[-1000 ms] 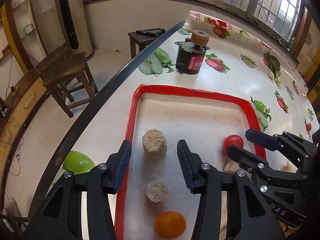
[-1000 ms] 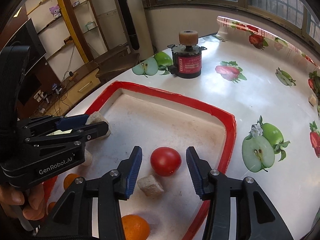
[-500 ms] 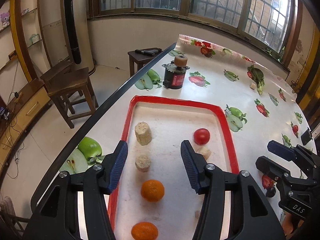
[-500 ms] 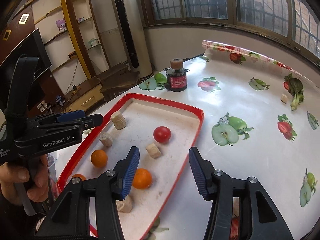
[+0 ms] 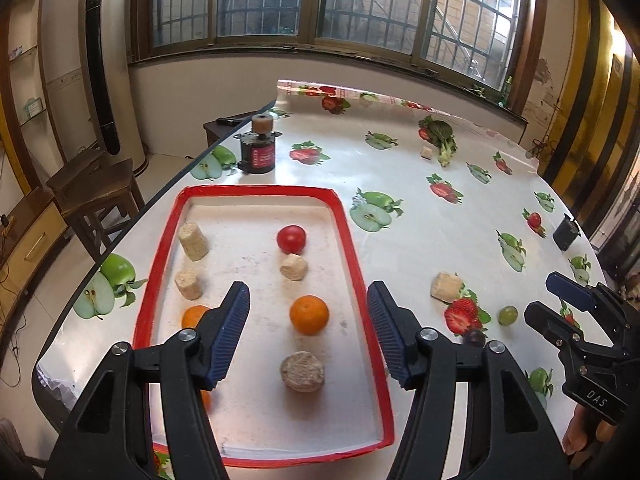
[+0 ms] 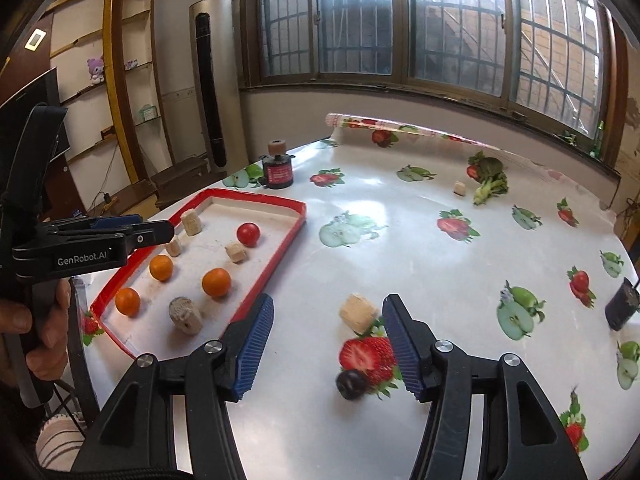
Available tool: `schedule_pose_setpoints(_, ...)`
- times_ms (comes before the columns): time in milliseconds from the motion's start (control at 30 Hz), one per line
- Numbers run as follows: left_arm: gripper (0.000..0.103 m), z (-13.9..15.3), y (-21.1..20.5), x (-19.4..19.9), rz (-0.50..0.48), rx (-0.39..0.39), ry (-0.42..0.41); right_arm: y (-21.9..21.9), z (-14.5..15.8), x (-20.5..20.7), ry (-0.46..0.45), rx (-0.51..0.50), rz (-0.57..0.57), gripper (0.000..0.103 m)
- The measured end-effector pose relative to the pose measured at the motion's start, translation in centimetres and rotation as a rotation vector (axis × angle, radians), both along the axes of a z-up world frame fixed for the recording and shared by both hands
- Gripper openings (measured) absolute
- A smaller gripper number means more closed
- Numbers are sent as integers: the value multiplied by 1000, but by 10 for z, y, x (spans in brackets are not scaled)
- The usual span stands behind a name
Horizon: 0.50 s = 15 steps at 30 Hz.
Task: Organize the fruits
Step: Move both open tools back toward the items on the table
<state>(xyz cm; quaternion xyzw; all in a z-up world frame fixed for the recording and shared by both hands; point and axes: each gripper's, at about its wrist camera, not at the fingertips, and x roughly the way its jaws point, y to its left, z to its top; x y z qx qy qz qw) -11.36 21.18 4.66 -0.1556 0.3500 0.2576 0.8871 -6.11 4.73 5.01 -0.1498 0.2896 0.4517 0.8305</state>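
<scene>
A red-rimmed tray [image 5: 348,240] [image 6: 280,256] holds a red tomato [image 5: 291,238] [image 6: 248,234], oranges [image 5: 309,314] [image 6: 216,282] and several beige cork pieces [image 5: 302,371]. My left gripper [image 5: 308,340] is open and empty above the tray's near end. My right gripper [image 6: 328,354] is open and empty over the table right of the tray; a dark grape [image 6: 351,385] lies between its fingers. A green grape [image 5: 507,315] and a beige cork [image 6: 358,313] lie on the table nearby.
The table has a fruit-print cloth [image 6: 460,280]. A black and red motor [image 5: 258,154] [image 6: 279,172] stands behind the tray. Broccoli [image 6: 490,184] and a small cork lie far back. A dark cup [image 6: 620,307] stands at the right. A wooden stool [image 5: 96,192] stands left of the table.
Both grippers pulled back and rose away from the tray, so more of the table shows. The right gripper swung right, from over the tomato to over the dark grape.
</scene>
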Motion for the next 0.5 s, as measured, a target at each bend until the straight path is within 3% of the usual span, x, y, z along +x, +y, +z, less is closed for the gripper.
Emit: schedule_pose_setpoints(500,60,-2,-72,35,-172,-3,44,-111,-16,33,59,12,-222,59)
